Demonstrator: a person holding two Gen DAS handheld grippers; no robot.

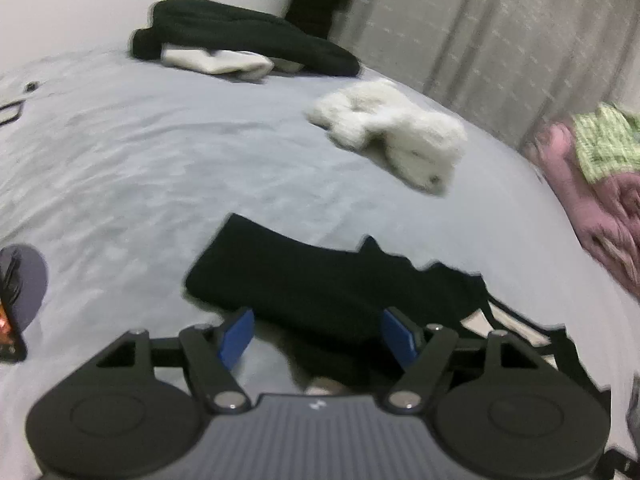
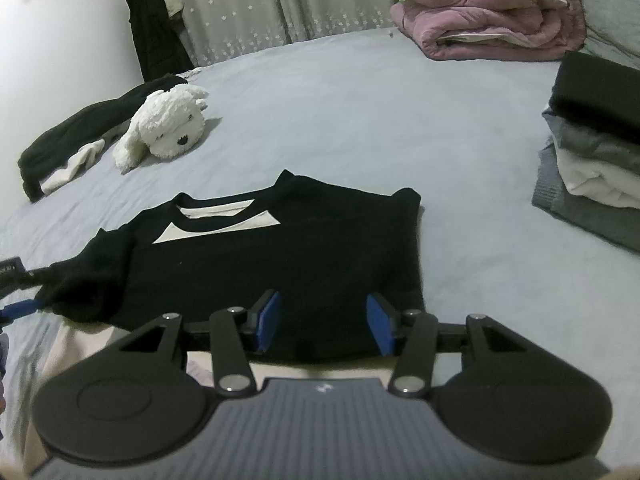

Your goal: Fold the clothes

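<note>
I see the black garment (image 2: 280, 256) lying partly folded on the grey bed sheet (image 2: 360, 120); my left gripper (image 1: 316, 336) stands spread above its sleeve; my right gripper (image 2: 322, 326) is spread too, pinching nothing.

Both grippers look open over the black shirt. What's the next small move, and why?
Probably close the right gripper on the black shirt's near hem. Its jaws stand open with that edge between them, and the shirt lies folded in at the sides but still long. The left gripper is open too, with nothing clamped, over the shirt's other side, so it could grip there for the fold toward the collar.
</note>
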